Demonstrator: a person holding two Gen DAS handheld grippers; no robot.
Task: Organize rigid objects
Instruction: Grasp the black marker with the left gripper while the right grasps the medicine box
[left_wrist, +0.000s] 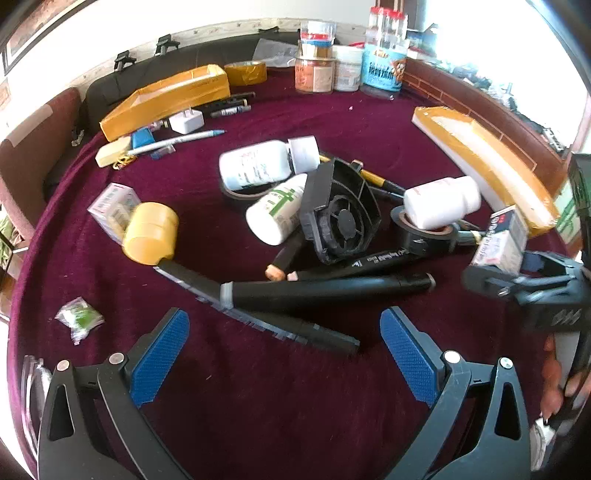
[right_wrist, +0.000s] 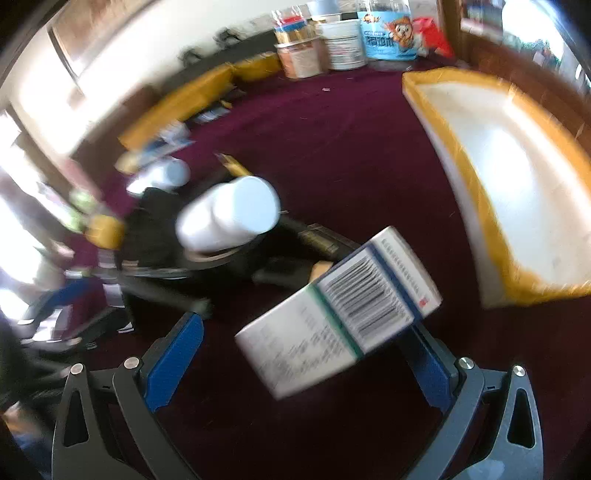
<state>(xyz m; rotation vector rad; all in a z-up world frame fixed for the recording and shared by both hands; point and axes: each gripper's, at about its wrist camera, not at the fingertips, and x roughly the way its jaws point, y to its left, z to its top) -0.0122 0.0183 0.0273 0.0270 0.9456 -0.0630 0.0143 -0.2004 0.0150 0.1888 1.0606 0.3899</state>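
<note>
- Nearest the right wrist camera, a small box (right_wrist: 338, 317) sits between the spread right tongs (right_wrist: 306, 354); whether it is gripped cannot be told.
- Beyond, the white tray (right_wrist: 517, 184) should be approached level.
- Left tongs (left_wrist: 284, 354) are spread, empty, over the worktop (left_wrist: 258, 387).

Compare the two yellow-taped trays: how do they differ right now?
The left tray lies at the far left with small items crowded against its front; the right tray sits at the right with bare cloth beside it. The right tray's white inside shows empty; the left tray's inside is hidden. Both are long, shallow, yellow-taped.
</note>
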